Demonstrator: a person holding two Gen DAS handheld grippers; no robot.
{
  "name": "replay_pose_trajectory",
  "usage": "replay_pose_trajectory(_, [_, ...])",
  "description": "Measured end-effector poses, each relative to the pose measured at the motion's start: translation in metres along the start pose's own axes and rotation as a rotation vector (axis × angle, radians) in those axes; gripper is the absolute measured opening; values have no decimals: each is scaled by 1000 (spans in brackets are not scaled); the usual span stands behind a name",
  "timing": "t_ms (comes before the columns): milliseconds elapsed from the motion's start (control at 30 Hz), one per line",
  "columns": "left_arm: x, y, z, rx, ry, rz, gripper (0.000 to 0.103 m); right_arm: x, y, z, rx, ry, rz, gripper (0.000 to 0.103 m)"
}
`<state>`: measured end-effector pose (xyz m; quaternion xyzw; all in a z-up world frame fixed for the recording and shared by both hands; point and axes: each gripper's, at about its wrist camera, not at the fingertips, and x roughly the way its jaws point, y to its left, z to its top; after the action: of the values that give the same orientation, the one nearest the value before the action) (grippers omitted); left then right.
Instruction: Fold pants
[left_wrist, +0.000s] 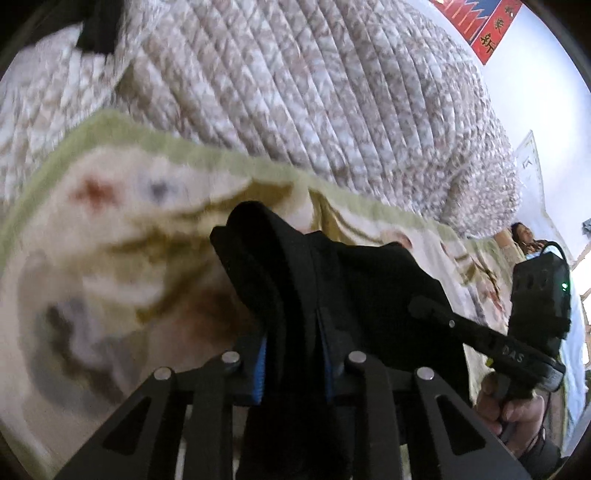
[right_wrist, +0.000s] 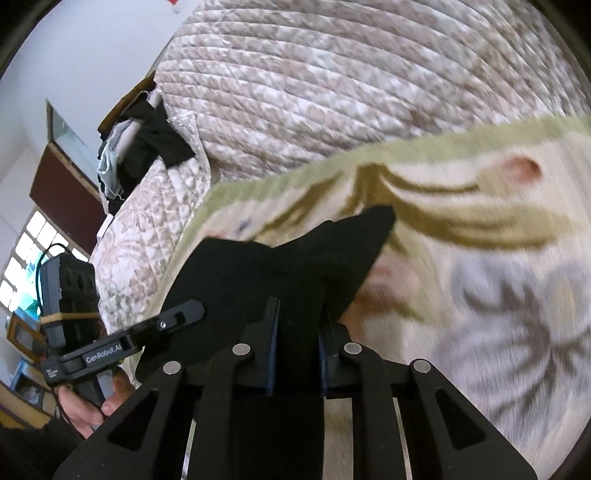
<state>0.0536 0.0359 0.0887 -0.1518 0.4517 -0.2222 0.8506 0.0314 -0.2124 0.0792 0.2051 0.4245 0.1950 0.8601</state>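
Gripping the soft black fabric pants (left_wrist: 332, 280) at two separate spots, the left gripper (left_wrist: 293, 365) and the right gripper (right_wrist: 297, 325) each have their fingers clenched on a bunch of cloth. The pants hang between them above the cream floral blanket with a green border (left_wrist: 110, 229), apparently lifted so the cloth spreads straight before being laid down. A quilted beige bedspread (right_wrist: 332, 74) lies beyond.

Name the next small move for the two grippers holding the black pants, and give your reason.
Probably lower both together toward the floral blanket: the left gripper and right gripper each clamp the black pants, which look lifted and bunched.
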Motion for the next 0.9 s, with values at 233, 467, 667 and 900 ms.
replay_pose_trajectory(233, [26, 29, 45, 17, -36, 75, 25, 35, 0, 39, -21, -4, 5, 16])
replay_pose_trajectory(467, [54, 63, 39, -52, 53, 155, 33, 53, -25, 40, -19, 31, -139, 24])
replay_pose_trajectory(667, [12, 42, 33, 5, -49, 183, 32, 29, 5, 25, -171, -4, -194, 24])
replay_pose_trajectory(900, [17, 17, -16, 89, 32, 150, 32, 32, 40, -11, -335, 70, -214, 24])
